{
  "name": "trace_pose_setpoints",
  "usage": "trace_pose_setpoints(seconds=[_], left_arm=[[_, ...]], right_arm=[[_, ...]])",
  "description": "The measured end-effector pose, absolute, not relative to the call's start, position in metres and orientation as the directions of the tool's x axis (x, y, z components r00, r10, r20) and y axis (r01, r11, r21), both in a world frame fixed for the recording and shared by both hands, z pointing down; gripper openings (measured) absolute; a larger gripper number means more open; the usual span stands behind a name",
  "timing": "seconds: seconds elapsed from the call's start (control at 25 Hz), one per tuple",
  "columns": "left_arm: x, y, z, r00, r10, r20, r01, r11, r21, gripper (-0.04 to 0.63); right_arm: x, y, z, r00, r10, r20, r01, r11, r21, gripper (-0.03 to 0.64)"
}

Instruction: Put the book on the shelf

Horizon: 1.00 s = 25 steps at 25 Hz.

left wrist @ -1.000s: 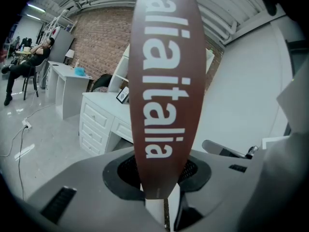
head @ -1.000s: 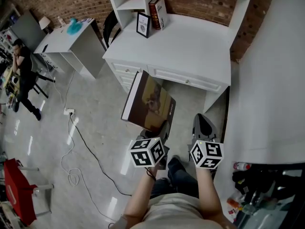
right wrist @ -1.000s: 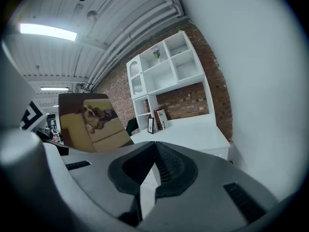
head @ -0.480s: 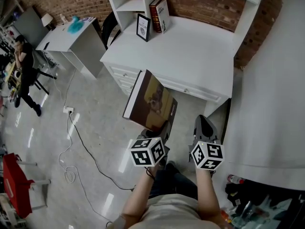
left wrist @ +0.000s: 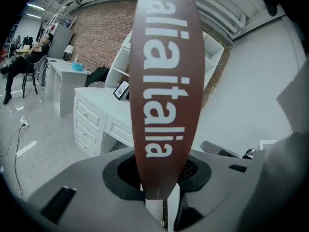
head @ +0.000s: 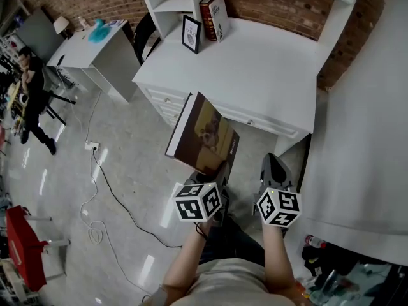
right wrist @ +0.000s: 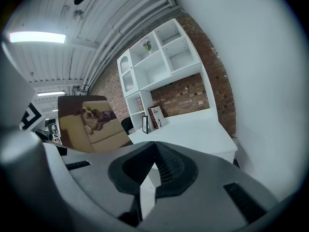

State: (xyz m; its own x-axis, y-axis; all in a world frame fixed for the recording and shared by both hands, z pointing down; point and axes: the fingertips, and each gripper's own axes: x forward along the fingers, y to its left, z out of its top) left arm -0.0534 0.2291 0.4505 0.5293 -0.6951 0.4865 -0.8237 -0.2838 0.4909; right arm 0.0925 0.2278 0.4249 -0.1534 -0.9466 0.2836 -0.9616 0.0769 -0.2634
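A large brown book (head: 203, 134) with a dog photo on its cover stands tilted over the floor in front of the white desk (head: 255, 62). My left gripper (head: 220, 171) is shut on its lower edge. In the left gripper view the brown spine (left wrist: 164, 81) with white letters rises from between the jaws of the left gripper (left wrist: 161, 197). My right gripper (head: 273, 166) hangs beside it, shut and empty. In the right gripper view the right gripper (right wrist: 154, 146) points at the desk (right wrist: 193, 129), with the book (right wrist: 89, 124) at its left. The white shelf unit (head: 175, 2) stands on the desk's far left.
Two upright books (head: 212, 16) and a framed picture (head: 191, 34) stand on the desk by the shelf. A black chair (head: 148, 38) and a white side table (head: 95, 50) are at the left. A cable (head: 95, 222) lies on the floor. A white wall (head: 370, 139) runs along the right.
The view has shifted slightly toward the desk. The book stays in my left gripper at the same tilt, and the right gripper keeps its place beside it.
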Motion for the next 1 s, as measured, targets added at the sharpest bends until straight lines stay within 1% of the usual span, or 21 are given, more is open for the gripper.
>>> trace_pose_setpoints(seconds=[0.36,1.0], left_arm=[[-0.052,0.170,0.455,0.557,-0.678,0.479,-0.807,-0.308,0.503,0.149],[-0.082,0.052,0.444,0.583,-0.675,0.452,-0.786,-0.329,0.524,0.149]], right_arm=[[0.096,0.172,0.427,-0.116,-0.952,0.284,-0.968,0.044,-0.248,0.016],[0.062,0.058,0.416,-0.095,-0.956,0.278,-0.975,0.033,-0.219,0.017]])
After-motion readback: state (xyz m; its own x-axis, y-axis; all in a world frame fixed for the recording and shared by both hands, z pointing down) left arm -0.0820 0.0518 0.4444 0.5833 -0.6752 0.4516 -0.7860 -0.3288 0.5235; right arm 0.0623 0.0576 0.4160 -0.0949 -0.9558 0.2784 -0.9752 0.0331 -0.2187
